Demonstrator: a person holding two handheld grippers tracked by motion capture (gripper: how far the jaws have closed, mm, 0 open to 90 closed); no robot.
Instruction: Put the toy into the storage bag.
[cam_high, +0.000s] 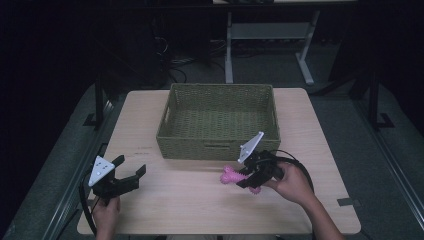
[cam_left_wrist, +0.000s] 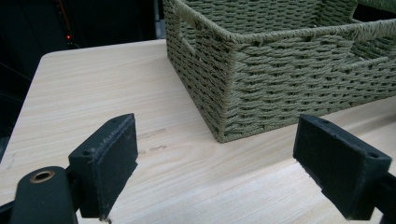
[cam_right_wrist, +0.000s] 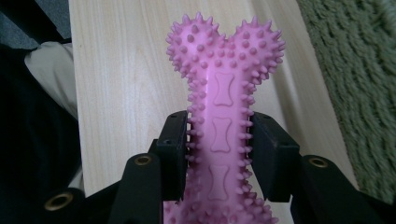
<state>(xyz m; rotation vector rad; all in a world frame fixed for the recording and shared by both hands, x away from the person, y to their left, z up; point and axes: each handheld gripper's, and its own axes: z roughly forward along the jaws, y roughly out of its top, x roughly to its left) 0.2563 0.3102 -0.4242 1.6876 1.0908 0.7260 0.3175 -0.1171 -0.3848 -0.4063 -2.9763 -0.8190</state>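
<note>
**Pink toy bone gripped, basket waiting**

Pink spiked toy bone (cam_right_wrist: 219, 126) sits clamped by its shaft between the two black jaws of my right tool (cam_high: 252, 175), one knobbly end poking out past the pads. I hold it just above the pale wooden surface (cam_high: 200, 205), close in front of the near wall of the green woven basket (cam_high: 218, 146). Picking up looks done; what seems left is carrying the bone over that wall and letting it go inside, if the basket is where it belongs. The basket looks bare inside. Its near rim stands between the toy and the inside, so I judge a lift is needed first. My left tool (cam_high: 131, 176) rests apart at the surface's left front, jaws spread wide, grasping nothing, and stands clear of the path.
</note>
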